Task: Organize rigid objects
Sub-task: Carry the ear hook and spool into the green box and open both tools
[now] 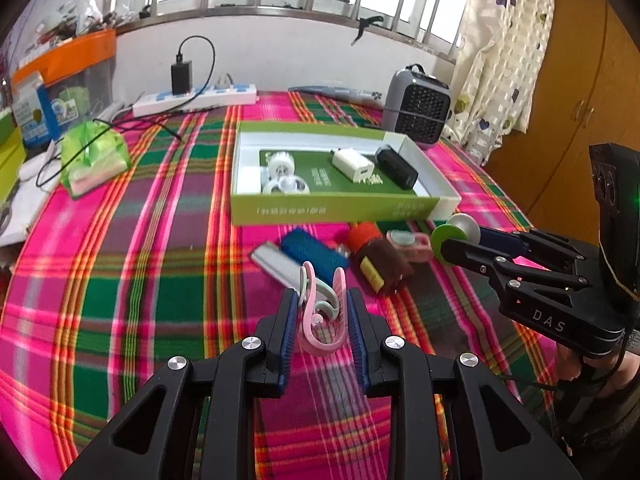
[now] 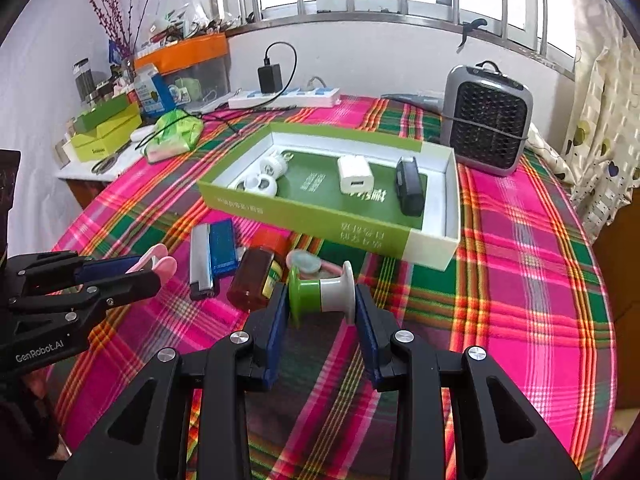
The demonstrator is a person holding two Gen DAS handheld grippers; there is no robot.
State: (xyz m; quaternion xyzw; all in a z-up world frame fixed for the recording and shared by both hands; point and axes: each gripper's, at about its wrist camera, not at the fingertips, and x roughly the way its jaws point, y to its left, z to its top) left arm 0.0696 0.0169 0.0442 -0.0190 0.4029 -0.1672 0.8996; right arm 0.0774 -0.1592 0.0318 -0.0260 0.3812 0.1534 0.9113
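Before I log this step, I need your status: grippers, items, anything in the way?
Left gripper shut on pink clip. Right gripper shut on green spool. Box ahead; brown bottle lies between.

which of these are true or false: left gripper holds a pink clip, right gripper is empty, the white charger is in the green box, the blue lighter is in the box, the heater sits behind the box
1. The left gripper holds a pink clip. True.
2. The right gripper is empty. False: it is shut on a green and grey spool.
3. The white charger lies in the green box. True.
4. The blue lighter is in the box. False: it lies on the cloth in front of it.
5. The heater sits behind the box. True.
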